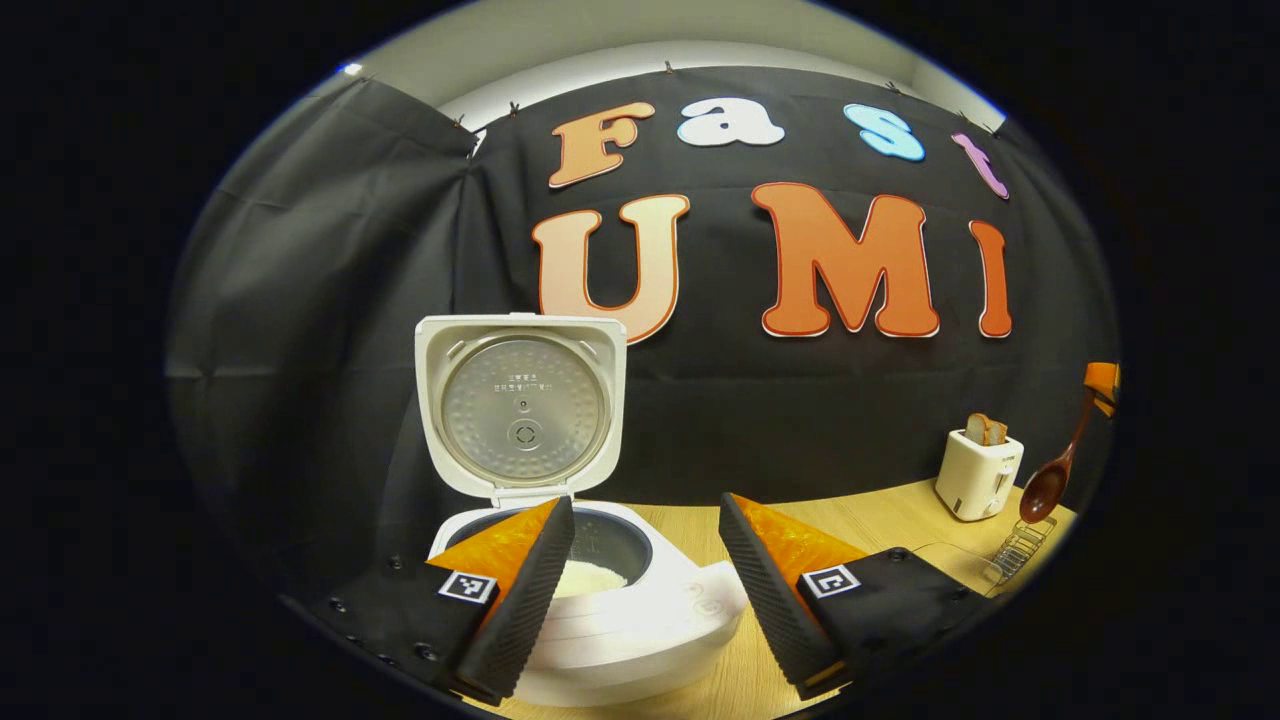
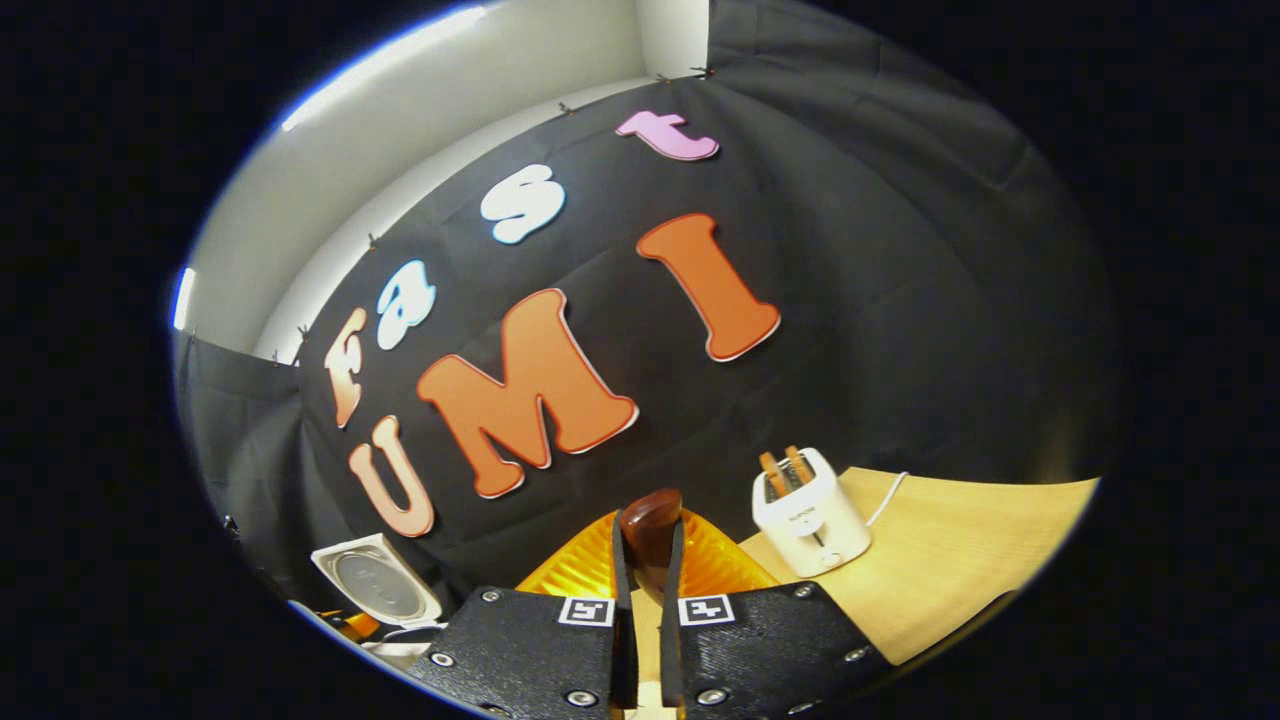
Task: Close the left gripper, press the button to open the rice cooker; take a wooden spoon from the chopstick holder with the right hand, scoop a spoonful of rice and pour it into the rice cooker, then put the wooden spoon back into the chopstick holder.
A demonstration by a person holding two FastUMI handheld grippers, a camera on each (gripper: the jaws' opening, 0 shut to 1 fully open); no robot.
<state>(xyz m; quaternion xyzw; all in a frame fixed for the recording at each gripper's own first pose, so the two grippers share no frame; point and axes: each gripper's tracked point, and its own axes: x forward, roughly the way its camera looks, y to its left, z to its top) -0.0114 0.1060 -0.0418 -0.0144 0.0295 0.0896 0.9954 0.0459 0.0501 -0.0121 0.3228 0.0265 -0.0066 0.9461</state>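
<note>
The white rice cooker point(image 1: 640, 630) stands open with its lid point(image 1: 520, 405) upright, and white rice point(image 1: 588, 578) lies in the pot. My left gripper point(image 1: 646, 510) is open just in front of it, one finger over the pot's rim and the other to the right. The wooden spoon point(image 1: 1048, 485) hangs bowl down at the far right, above the wire chopstick holder point(image 1: 1020, 548). It is held by the right gripper point(image 1: 1100, 385). In the right gripper view, my right gripper point(image 2: 648, 540) is shut on the wooden spoon point(image 2: 650, 525), whose dark end pokes out between the fingers.
A white toaster point(image 1: 978, 470) with bread slices stands on the wooden table point(image 1: 870, 520) at the back right, also seen as the toaster point(image 2: 810, 520) with its cord. A clear container point(image 1: 940, 560) lies beside the wire holder. The cooker's lid point(image 2: 375, 585) is far left.
</note>
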